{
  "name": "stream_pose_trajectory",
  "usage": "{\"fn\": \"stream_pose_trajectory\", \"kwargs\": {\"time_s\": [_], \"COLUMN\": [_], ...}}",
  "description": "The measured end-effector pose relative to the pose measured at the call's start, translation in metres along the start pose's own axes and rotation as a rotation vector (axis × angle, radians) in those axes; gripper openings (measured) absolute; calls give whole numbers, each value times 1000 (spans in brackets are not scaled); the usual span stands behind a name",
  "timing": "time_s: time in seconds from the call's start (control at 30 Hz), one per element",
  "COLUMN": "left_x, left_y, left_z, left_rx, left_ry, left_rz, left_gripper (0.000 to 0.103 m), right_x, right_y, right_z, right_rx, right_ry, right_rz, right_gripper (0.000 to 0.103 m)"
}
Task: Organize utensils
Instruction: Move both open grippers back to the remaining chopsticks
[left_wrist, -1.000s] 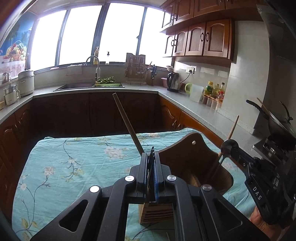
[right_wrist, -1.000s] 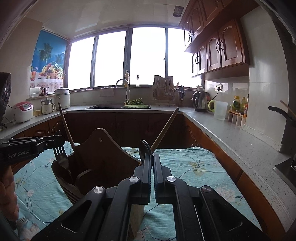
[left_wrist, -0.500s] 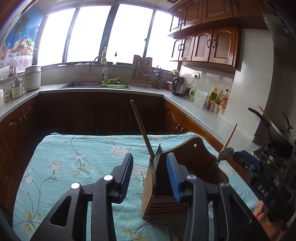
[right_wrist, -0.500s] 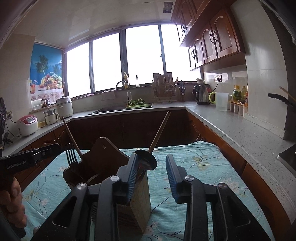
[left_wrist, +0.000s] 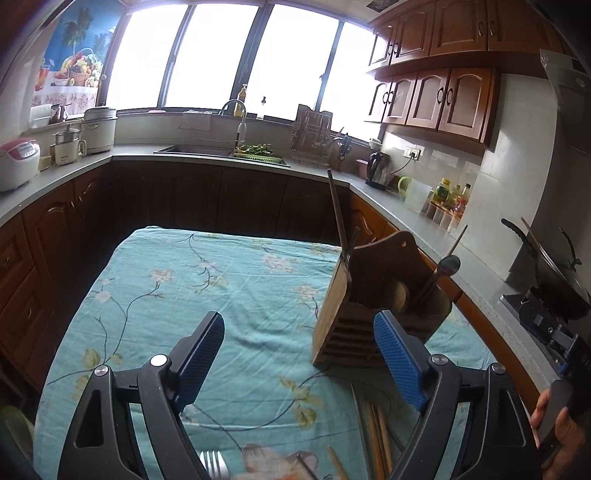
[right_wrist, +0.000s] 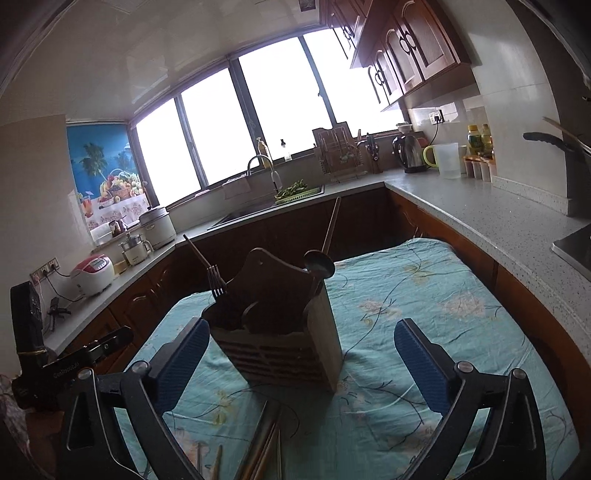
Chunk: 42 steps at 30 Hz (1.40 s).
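Note:
A wooden utensil holder (left_wrist: 373, 306) (right_wrist: 280, 332) stands on the teal floral tablecloth (left_wrist: 207, 295). In it stand a fork (right_wrist: 216, 282), a metal spoon (right_wrist: 319, 264) and wooden-handled utensils (left_wrist: 338, 218). My left gripper (left_wrist: 299, 354) is open and empty, back and left of the holder. My right gripper (right_wrist: 303, 354) is open and empty, just in front of the holder. Loose chopsticks (left_wrist: 376, 432) (right_wrist: 262, 450) and a fork (left_wrist: 212, 463) lie on the cloth near the front edge.
Kitchen counters (right_wrist: 491, 210) wrap around the table, with a sink (left_wrist: 207, 149), kettle (left_wrist: 378, 170), rice cookers (left_wrist: 16, 162) and a wok (left_wrist: 554, 269) on the stove at right. The right gripper's body and hand (left_wrist: 561, 417) show at the left view's right edge.
Both grippers were shut on a fork and a spoon over the holder; they opened, left the utensils standing in it, and drew back and up.

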<state>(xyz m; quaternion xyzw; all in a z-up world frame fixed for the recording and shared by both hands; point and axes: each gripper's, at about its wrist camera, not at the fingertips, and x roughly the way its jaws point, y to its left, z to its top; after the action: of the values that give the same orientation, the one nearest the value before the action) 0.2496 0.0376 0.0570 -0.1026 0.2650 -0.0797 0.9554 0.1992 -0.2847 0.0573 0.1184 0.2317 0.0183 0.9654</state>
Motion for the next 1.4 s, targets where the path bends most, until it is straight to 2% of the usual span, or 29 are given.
{"fn": "stream_pose_trajectory", "kwargs": {"time_s": [0.23, 0.57, 1.03, 1.13, 1.2, 1.4], "left_x": [-33, -65, -50, -43, -36, -14], "left_y": [15, 24, 7, 6, 4, -1], "left_z": [-30, -66, -84, -86, -87, -87], "left_rx": [-63, -114, -82, -81, -84, -77], "left_ry": [93, 179, 275, 295, 315, 364], "left_rz": [14, 10, 18, 21, 13, -1], "left_gripper": [85, 85, 84, 82, 77, 60], "right_x": [-24, -48, -40, -30, -23, 1], "right_y": [0, 3, 3, 5, 5, 4], "right_z": [-39, -85, -110, -112, -112, -109], "right_rx": [60, 61, 61, 55, 58, 62], "right_ry": [111, 165, 227, 246, 263, 302], "right_rz": [19, 32, 38, 43, 48, 58], "right_gripper": [101, 101, 100, 95, 88, 58]}}
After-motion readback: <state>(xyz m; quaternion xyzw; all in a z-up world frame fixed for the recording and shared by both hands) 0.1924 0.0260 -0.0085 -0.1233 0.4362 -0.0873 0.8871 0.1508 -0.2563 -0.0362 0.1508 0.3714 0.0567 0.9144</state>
